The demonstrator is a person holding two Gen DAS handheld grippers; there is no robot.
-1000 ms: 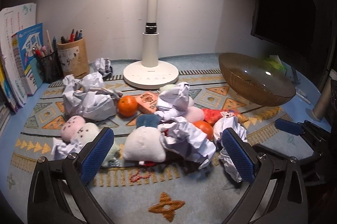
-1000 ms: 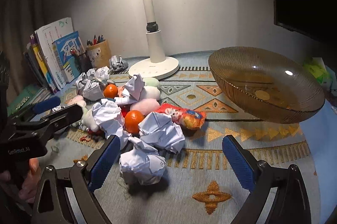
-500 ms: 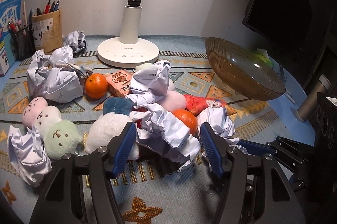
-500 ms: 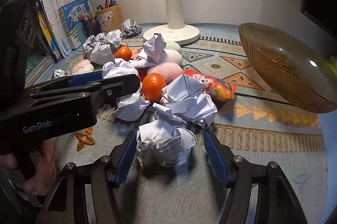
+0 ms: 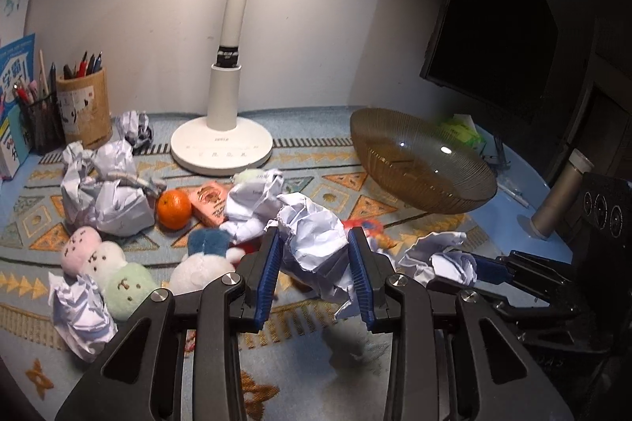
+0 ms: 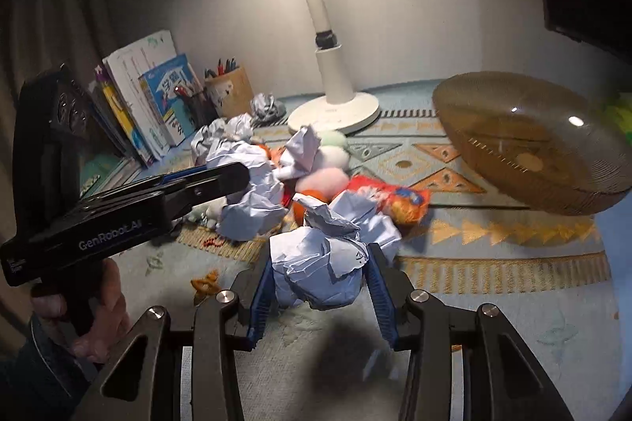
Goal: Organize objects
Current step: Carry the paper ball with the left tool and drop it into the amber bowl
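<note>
Crumpled paper balls, plush toys and oranges lie heaped on a patterned mat. In the left wrist view my left gripper [image 5: 314, 243] is shut on a white crumpled paper ball [image 5: 316, 247], raised a little over its shadow on the mat. The right wrist view has my right gripper [image 6: 320, 259] with jaws closing, both blue pads pressing another crumpled paper ball [image 6: 316, 270]. That right gripper [image 5: 470, 265] and its paper ball [image 5: 438, 255] also show low at the right of the left view. A person's hand [image 6: 98, 306] holds the left gripper's handle.
An amber glass bowl [image 5: 422, 168] stands at the right, and a white lamp base [image 5: 221, 144] at the back middle. An orange [image 5: 173, 209], plush toys [image 5: 106, 263], a snack packet [image 6: 395, 199], a pen holder [image 5: 83, 108] and books [image 6: 154, 101] fill the left.
Both grippers went from wide open to closed on a paper ball each. Both now hold their balls slightly up off the mat.
</note>
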